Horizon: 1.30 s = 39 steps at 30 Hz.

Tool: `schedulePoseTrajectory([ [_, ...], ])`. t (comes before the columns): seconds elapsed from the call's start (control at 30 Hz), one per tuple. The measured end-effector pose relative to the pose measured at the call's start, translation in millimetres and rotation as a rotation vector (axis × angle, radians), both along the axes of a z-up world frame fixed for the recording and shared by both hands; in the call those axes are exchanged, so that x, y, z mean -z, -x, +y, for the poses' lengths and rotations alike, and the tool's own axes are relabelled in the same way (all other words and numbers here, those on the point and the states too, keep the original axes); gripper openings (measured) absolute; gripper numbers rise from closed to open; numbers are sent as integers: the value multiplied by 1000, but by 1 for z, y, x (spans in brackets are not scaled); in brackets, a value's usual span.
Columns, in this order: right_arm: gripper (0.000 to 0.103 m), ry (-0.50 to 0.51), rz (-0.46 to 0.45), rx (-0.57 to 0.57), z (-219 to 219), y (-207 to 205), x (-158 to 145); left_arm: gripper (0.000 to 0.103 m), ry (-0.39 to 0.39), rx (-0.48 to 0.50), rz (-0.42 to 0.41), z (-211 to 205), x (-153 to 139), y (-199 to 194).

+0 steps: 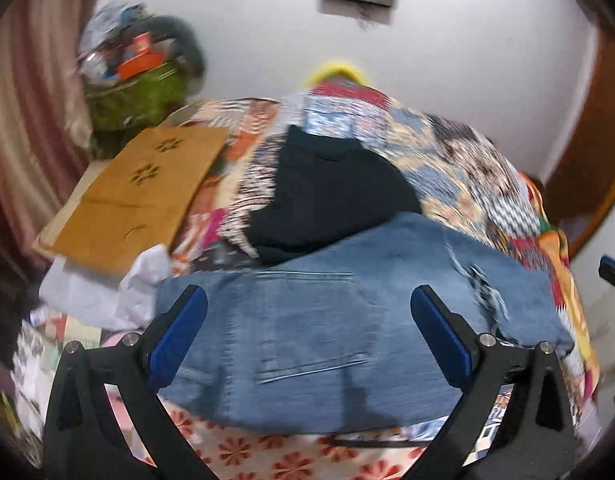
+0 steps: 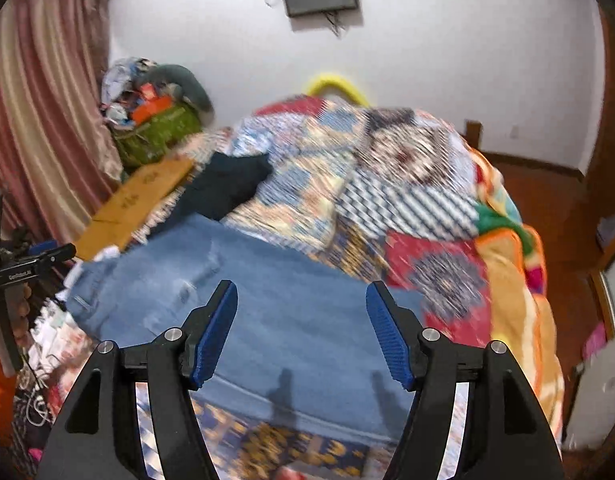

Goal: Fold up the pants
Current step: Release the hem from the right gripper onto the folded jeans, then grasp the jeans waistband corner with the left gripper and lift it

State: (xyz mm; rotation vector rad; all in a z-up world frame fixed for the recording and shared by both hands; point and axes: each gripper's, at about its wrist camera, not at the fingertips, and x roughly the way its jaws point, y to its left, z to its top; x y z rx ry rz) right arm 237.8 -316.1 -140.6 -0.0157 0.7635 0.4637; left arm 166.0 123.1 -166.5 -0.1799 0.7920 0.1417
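Blue denim jeans lie folded in a thick bundle on the patchwork bedspread, with a frayed rip near their right end. A dark folded garment lies just behind them. My left gripper is open, its blue pads wide apart above the jeans, holding nothing. In the right wrist view the jeans fill the near centre. My right gripper is open above them and empty. The left gripper shows at that view's left edge. Both views are motion-blurred.
A brown cardboard sheet lies at the bed's left side, over white cloth. A green bag of clutter stands by the pink curtain. A yellow object sits behind the bed. Wooden furniture is on the right.
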Motion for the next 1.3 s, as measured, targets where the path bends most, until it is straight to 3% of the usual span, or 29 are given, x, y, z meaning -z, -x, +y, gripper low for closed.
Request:
schedulePoseTrajectory([
  [0.13, 64, -9, -13, -57, 36, -1, 1, 103, 85, -69, 48, 42, 18, 13],
  [0.33, 64, 52, 60, -140, 84, -7, 40, 103, 341, -130, 204, 89, 80, 27],
  [0.53, 64, 148, 190, -188, 108, -10, 86, 103, 558, -168, 333, 100, 138, 40],
  [0.7, 64, 131, 219, -201, 104, -14, 89, 103, 774, -94, 406, 90, 176, 37],
  [0.9, 65, 116, 226, -202, 105, -11, 90, 103, 813, -62, 370, 80, 181, 15],
  [1.0, 65, 107, 228, -201, 105, -12, 90, 93, 802, -59, 372, 81, 182, 1],
  [1.23, 65, 92, 235, -198, 104, -12, 90, 32, 676, -109, 321, 93, 173, -5],
  [1.3, 65, 90, 235, -198, 104, -12, 90, 27, 630, -117, 296, 92, 165, -6],
])
